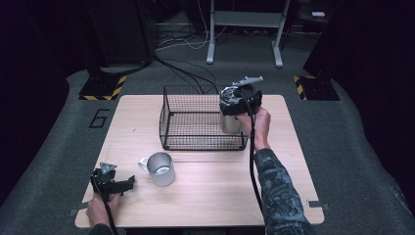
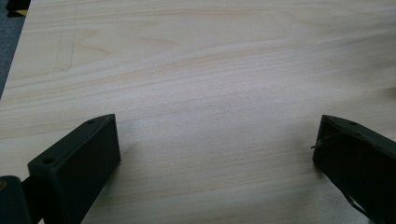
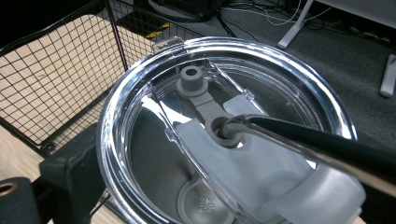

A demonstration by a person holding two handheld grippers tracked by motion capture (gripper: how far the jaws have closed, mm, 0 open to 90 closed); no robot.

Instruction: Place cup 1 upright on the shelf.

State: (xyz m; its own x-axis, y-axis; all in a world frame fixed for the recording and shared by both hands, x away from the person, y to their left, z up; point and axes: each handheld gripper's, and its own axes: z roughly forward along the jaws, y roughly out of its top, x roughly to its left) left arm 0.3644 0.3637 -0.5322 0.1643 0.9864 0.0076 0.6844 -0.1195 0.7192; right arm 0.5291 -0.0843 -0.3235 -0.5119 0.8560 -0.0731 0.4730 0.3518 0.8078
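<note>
A steel tumbler (image 1: 229,125) with a clear lid (image 3: 261,98) hangs at the right end of the wire basket (image 1: 203,147), with my right gripper (image 1: 233,113) shut on it from above. In the right gripper view a dark straw (image 3: 317,144) runs into the lid's hole, and one black jaw presses the tumbler's left side. My left gripper (image 1: 128,182) lies on the table's front left corner; its jaws stand open over bare wood (image 2: 217,144). A metal mug (image 1: 160,169) stands upright just right of it, handle to the left.
The black wire basket sits at the back middle of the wooden table (image 1: 210,196), and I see nothing inside it. Cables (image 1: 186,68) and desk legs (image 1: 211,44) lie on the floor behind the table.
</note>
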